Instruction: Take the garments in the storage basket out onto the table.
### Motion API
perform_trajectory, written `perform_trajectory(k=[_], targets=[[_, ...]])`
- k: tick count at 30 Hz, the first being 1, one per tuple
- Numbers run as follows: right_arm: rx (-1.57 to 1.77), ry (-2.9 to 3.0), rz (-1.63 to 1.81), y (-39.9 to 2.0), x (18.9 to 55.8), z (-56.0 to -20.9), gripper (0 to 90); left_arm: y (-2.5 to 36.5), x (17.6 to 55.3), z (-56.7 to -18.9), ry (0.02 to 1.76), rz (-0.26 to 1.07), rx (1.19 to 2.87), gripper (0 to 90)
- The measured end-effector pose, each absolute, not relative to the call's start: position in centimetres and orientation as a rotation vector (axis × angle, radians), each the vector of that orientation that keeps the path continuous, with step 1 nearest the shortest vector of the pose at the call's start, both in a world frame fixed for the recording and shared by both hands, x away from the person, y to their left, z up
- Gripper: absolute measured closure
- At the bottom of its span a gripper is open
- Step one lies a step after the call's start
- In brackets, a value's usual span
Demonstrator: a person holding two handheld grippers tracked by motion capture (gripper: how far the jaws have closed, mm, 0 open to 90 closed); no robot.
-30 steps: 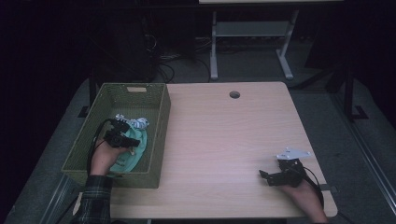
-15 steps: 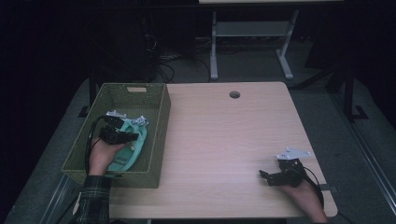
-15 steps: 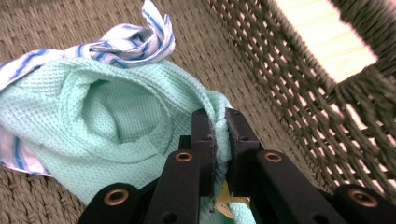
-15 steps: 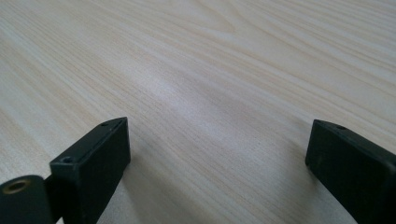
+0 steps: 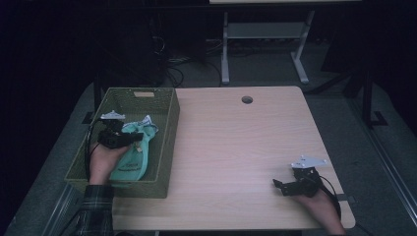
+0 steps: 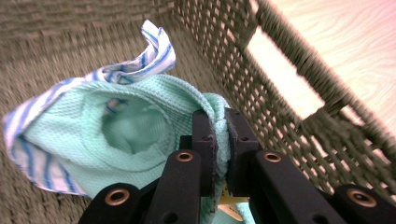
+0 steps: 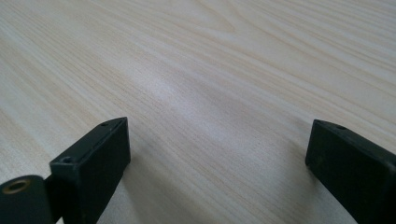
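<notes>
Currently, at the left side of the desk (image 5: 236, 142):
Cloth: a mint-green waffle-weave cloth (image 6: 140, 126) with a white, blue-striped edge; a fold of it curls upward in the left gripper view.
Cloth's place: inside the green woven basket (image 5: 167, 147) that sits on the desk's left end; in the high view the cloth (image 5: 135, 152) drapes from the jaws down toward the basket's near end.
Left gripper (image 6: 219, 140): its jaws are clamped together on a bunched fold of the cloth, with fabric squeezed in the narrow gap between the pads.
Left gripper in the high view (image 5: 118, 135): held above the basket's inside, the hand under it.
Right gripper (image 7: 215, 163): its jaws stand wide apart with bare wood between them; in the high view it (image 5: 295, 184) rests low at the desk's near right corner, well apart from the basket.
Small tag: a yellowish scrap shows at the cloth just under the left jaws; its print is too small to read.
Hard to make out: the cloth's lower end is dim in the high view, and the basket floor blurs behind the fabric.
</notes>
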State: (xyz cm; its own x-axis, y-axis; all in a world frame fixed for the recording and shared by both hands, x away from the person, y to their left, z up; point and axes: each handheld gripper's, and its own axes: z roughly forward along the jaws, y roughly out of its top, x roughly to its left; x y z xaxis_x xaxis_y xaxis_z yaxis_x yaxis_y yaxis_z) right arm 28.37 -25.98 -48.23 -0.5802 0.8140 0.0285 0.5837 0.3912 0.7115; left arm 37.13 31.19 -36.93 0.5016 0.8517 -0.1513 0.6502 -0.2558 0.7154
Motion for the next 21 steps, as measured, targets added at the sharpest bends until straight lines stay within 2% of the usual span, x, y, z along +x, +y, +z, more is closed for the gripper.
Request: perform_trajectory(k=[21], targets=[[1.216, 2.329, 0.994, -26.0, 28.4, -48.2, 6.0, 29.9, 36.7, -32.5, 1.078, 0.375, 1.915, 83.4]])
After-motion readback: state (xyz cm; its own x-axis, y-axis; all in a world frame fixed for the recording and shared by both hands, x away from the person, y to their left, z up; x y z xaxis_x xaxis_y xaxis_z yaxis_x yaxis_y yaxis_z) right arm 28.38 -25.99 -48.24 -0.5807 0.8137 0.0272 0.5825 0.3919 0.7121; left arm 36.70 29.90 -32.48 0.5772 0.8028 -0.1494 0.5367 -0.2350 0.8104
